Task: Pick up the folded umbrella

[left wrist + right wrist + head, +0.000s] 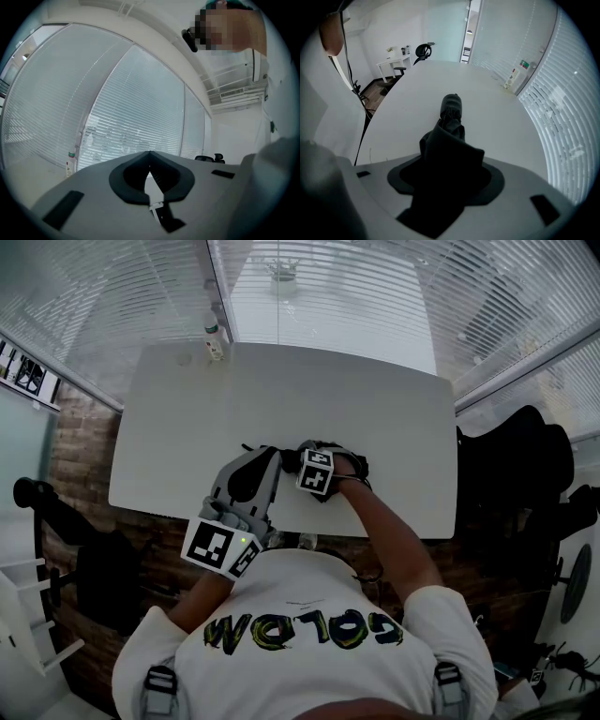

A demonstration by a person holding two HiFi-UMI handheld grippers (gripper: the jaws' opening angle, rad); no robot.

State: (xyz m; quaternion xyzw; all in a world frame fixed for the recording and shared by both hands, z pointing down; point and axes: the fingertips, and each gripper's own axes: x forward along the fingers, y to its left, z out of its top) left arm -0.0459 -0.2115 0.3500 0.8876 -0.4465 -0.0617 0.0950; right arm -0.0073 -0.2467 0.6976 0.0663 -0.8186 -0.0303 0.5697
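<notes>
Two grippers meet at the near edge of the table [328,390], at about 6 o'clock on its white top in the head view. The right gripper [449,161] tips steeply down. Its jaws are closed on the near end of the umbrella [451,115], and dark folded fabric fills the gap between them. The rest of the umbrella lies along the table, running from the jaws toward 12 o'clock in the right gripper view, with its rounded far end on the white top. The left gripper [150,154] is held level just at 9 o'clock of the right one. Its jaws are together at the tips with nothing between them (only blinds [140,103] show beyond). A bottle [214,339] stands at the table's 11 o'clock corner, well apart from the umbrella.
</notes>
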